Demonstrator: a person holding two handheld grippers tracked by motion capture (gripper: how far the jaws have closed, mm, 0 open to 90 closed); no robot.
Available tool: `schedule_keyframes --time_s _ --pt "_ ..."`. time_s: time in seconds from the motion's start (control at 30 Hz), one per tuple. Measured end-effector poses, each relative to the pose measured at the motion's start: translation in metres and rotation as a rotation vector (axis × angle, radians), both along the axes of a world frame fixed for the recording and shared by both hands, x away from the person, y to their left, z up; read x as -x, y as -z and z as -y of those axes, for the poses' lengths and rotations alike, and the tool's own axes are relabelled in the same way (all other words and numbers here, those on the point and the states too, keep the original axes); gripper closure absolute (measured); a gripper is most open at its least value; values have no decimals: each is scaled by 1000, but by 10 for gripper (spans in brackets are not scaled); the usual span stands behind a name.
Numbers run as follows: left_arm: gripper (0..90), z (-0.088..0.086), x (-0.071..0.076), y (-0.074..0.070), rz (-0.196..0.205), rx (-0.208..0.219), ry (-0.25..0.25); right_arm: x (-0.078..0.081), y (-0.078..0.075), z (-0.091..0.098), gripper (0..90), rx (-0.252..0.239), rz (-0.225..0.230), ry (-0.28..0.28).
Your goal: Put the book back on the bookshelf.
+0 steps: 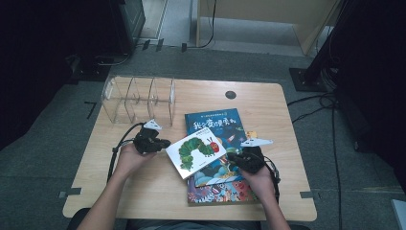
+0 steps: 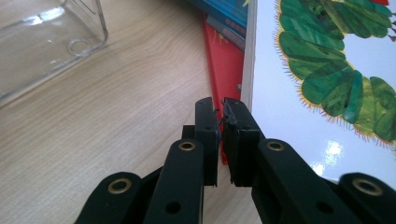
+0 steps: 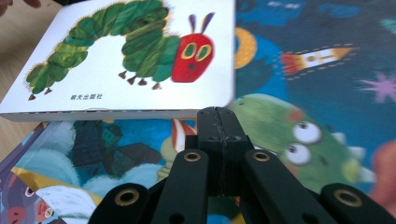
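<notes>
A white caterpillar book (image 1: 196,153) lies askew on top of a blue picture book (image 1: 215,124), which rests on a red-edged colourful book (image 1: 220,192). My left gripper (image 1: 166,143) is at the white book's left edge. In the left gripper view its jaws (image 2: 217,109) are shut to a thin slit with nothing between them, right beside the white book's edge (image 2: 327,70) and over the red book (image 2: 224,60). My right gripper (image 1: 230,157) sits at the white book's right corner. Its jaws (image 3: 216,112) are shut and empty, just below the white book's (image 3: 130,46) near edge, over the blue book (image 3: 303,70).
A clear plastic divider rack (image 1: 139,98) stands at the back left of the wooden table (image 1: 143,187); its corner shows close by (image 2: 46,37). A round grommet (image 1: 231,94) sits near the far edge. Cables run on the floor around the table.
</notes>
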State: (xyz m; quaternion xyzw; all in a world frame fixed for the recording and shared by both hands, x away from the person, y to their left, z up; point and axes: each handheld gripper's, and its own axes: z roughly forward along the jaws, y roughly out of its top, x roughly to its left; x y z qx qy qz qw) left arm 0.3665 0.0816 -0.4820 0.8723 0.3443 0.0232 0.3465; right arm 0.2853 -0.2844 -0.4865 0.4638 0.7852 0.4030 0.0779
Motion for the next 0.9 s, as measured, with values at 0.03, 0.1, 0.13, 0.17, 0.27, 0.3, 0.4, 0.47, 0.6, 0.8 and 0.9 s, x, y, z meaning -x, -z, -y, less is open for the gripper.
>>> schedule_keyframes --time_s 0.03,0.1,0.13,0.17,0.27,0.3,0.4,0.47,0.6,0.8,0.9 --pt "853 0 1 0 -3 4 2 -1 1 -3 900 2 -4 -9" --pt "853 0 5 0 -8 7 10 -3 2 -6 900 13 -12 -22" --pt "852 0 6 0 -9 8 14 -4 3 -8 900 8 -8 -27" --pt "851 1 8 0 -11 6 18 -5 3 -9 900 11 -14 -29" --pt "852 1 13 -1 -24 5 17 -7 2 -10 900 9 -17 -38" --pt "854 1 15 -2 -32 3 21 -8 3 -10 900 8 -17 -44" --pt "855 1 18 -2 -46 -2 22 -11 3 -11 900 7 -15 -49" --pt "852 2 23 -4 -62 -16 20 -14 3 -11 900 8 -18 -54" --pt "792 0 25 -6 -83 -27 -10 -18 4 -10 900 -12 -20 -59" --pt "601 -3 21 -18 -102 0 -50 -23 4 -14 900 -5 -17 -69" --pt "518 0 14 -22 -147 7 -38 -22 4 -13 900 -8 -16 -65"
